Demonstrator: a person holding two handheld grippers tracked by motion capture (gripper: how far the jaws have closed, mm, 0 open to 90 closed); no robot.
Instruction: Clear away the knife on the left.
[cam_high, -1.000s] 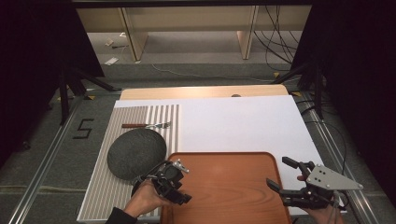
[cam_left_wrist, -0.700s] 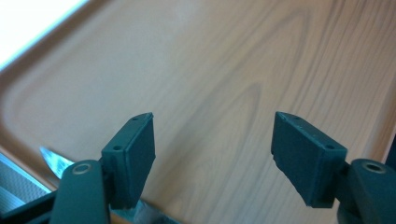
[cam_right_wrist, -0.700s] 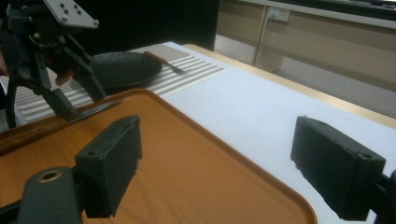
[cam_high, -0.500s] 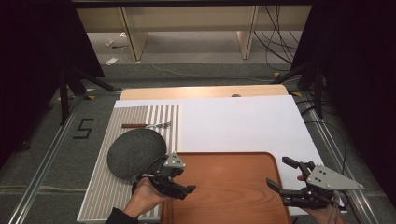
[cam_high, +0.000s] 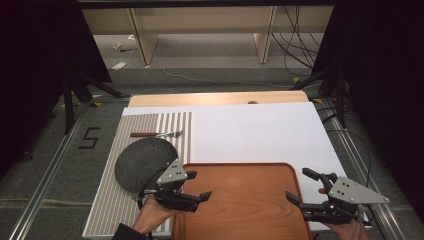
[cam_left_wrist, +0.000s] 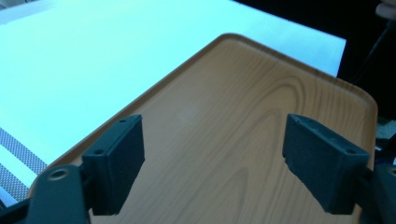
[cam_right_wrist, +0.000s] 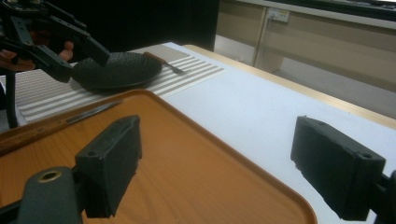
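- Left gripper (cam_high: 194, 187) has swung since a second ago, jaws now pointing toward 3 o'clock over the tray (cam_high: 240, 200), wide open and empty.
- Right gripper (cam_high: 305, 187) hasn't budged, also open, at the tray's 3 o'clock edge.
- Tray's near end is cut off; a knife (cam_right_wrist: 88, 113) lies at its edge.
- Dark plate (cam_high: 145, 157) at 9 o'clock, fork (cam_high: 157, 134) beyond.

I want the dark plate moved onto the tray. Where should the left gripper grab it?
Probably the plate's raised rim nearest the left gripper, approached from the tray side with one finger under the lip: it lies flat and shallow, so its middle offers no hold.
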